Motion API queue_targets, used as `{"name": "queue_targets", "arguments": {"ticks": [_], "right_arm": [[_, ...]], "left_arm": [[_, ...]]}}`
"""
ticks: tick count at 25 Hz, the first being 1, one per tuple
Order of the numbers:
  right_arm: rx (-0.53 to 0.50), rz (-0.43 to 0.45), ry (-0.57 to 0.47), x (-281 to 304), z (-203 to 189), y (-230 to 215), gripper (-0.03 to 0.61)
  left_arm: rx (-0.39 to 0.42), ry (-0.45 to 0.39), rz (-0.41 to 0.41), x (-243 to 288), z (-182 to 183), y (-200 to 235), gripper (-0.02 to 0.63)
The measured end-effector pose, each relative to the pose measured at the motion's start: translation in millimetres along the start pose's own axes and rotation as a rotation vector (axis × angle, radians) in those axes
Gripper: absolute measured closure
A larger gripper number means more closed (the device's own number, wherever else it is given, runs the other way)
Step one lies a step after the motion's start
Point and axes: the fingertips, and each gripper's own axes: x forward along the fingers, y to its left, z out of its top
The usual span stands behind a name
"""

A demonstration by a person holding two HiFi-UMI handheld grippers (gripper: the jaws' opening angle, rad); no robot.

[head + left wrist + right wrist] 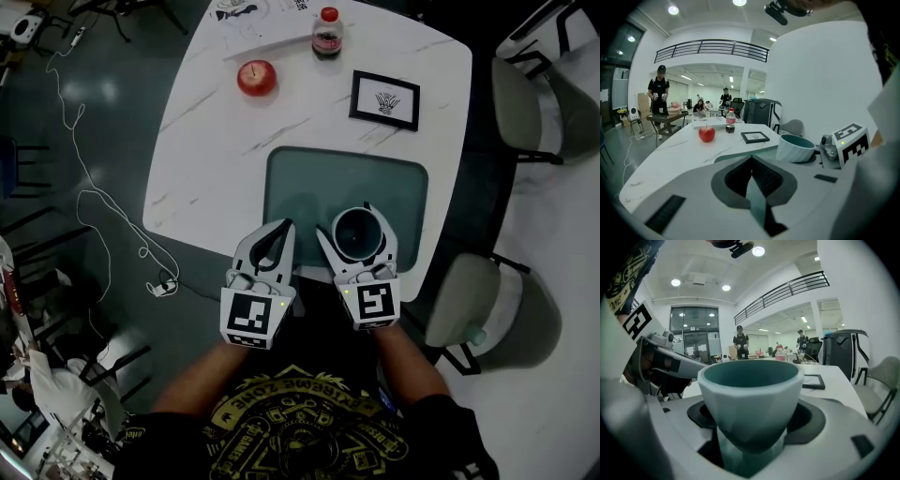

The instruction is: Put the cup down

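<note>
A pale faceted cup (357,234) with a teal inside is held upright between the jaws of my right gripper (354,225), over the near right part of a teal mat (309,178). In the right gripper view the cup (750,394) fills the middle, and the right gripper (750,420) is shut on its lower wall. My left gripper (284,227) hangs just left of it over the mat's near edge. Its jaws are together with nothing between them. The left gripper view shows the left gripper (751,161), with the cup (796,147) off to its right.
The mat lies on a white marble table (216,159). Farther back are a red apple (256,77), a small bottle (327,32), a framed picture (384,98) and papers (253,19). Chairs (520,103) (469,300) stand on the right. A cable (84,187) trails on the floor at left.
</note>
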Motion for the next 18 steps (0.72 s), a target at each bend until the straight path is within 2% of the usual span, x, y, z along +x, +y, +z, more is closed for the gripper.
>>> {"name": "queue_targets", "arguments": {"ticks": [18], "right_arm": [[-0.028, -0.014, 0.005, 9.4, -16.9, -5.7, 0.209]], "left_arm": [[-0.029, -0.008, -0.027, 11.2, 2.4, -5.4, 0.603]]}}
